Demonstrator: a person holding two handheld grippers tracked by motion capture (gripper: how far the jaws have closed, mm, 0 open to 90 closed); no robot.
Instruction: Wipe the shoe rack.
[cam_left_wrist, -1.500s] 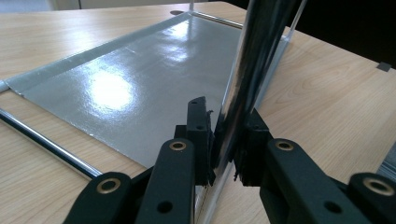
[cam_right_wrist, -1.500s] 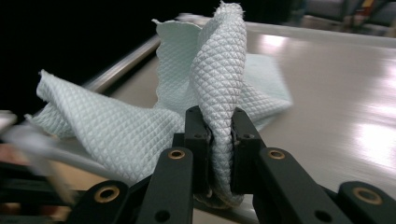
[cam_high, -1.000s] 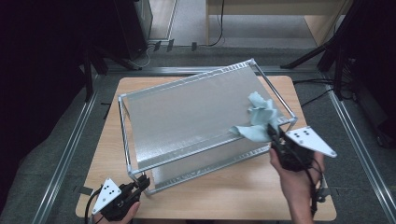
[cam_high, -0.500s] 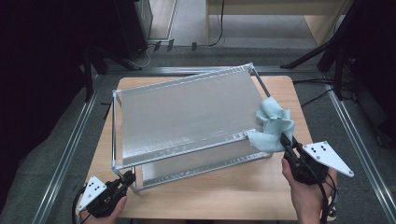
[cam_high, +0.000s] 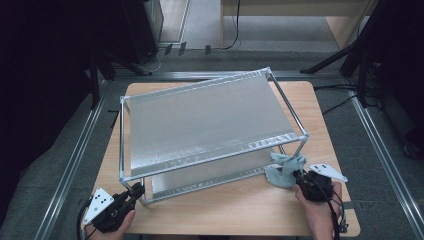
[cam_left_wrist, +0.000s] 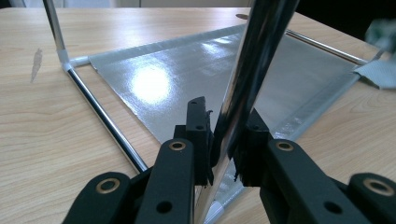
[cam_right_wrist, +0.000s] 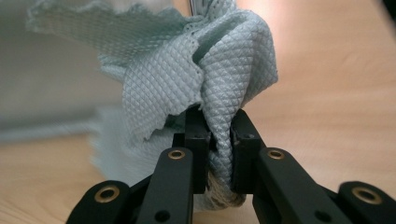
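Observation:
A two-tier metal rack (cam_high: 210, 120) with silvery shelves stands on the wooden table (cam_high: 240, 210). My left gripper (cam_high: 136, 191) is at its front left corner, shut on the chrome corner post (cam_left_wrist: 254, 60); in the left gripper view both pads (cam_left_wrist: 198, 126) press on that post, and the lower shelf (cam_left_wrist: 187, 79) lies beyond. My right gripper (cam_high: 296, 176) is low over the table by the rack's front right leg, shut on a crumpled pale blue cloth (cam_high: 282, 170). In the right gripper view the quilted cloth (cam_right_wrist: 210, 65) bulges up from between the jaws of that gripper (cam_right_wrist: 219, 130).
Bare wood lies in front of the rack between my two hands. The table's right edge (cam_high: 345, 175) is close beside my right hand. Metal floor rails (cam_high: 75, 160) run along both sides, and dark stands and cables sit beyond the table.
My right gripper has come down with the cloth from the top shelf's right edge to table level by the front right leg. The left gripper has stayed on the post.

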